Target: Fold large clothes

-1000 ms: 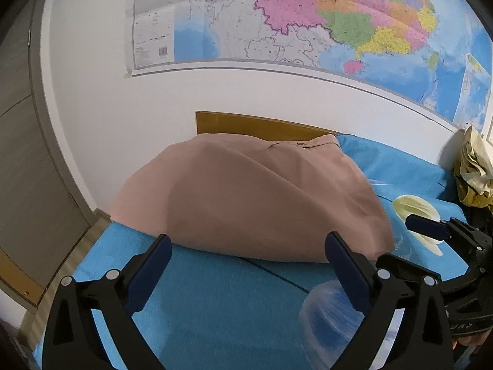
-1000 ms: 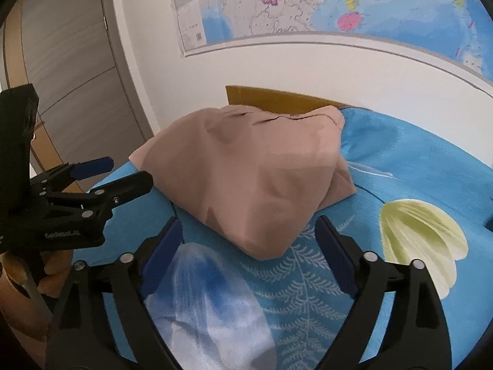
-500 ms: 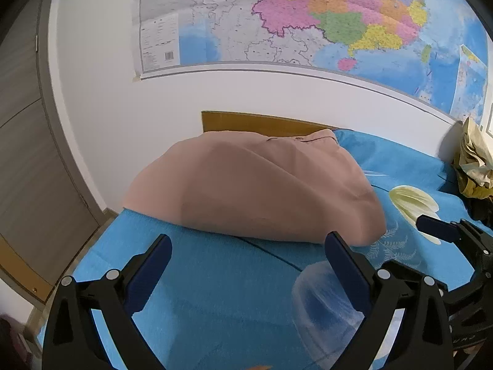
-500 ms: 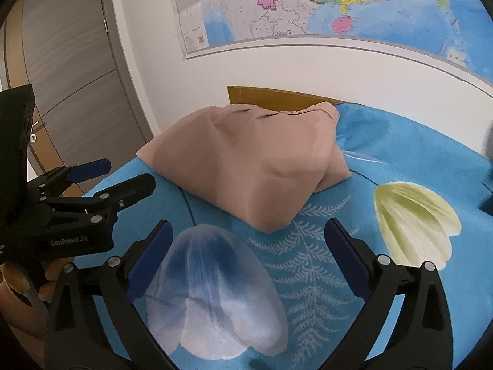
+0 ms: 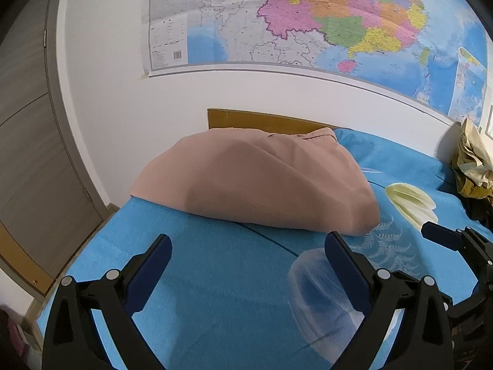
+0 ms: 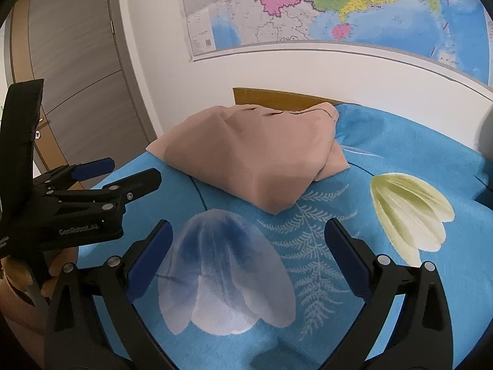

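A folded pinkish-tan garment [image 5: 258,182] lies at the far end of the blue flowered bed sheet [image 5: 215,277], against the wooden headboard [image 5: 262,120]. It also shows in the right wrist view [image 6: 255,154]. My left gripper [image 5: 246,246] is open and empty, held short of the garment's near edge. My right gripper [image 6: 246,234] is open and empty, short of the garment's near corner. The left gripper also shows in the right wrist view [image 6: 123,172], at the left, jaws apart.
A large map [image 5: 308,21] hangs on the white wall behind the bed. A grey door [image 6: 77,61] stands to the left. A crumpled yellowish cloth [image 5: 471,160] lies at the right edge of the bed. The bed's left edge [image 5: 92,246] drops to the floor.
Both grippers have pulled back from the garment, which now lies farther off. Both stay open and empty. The garment has not moved.
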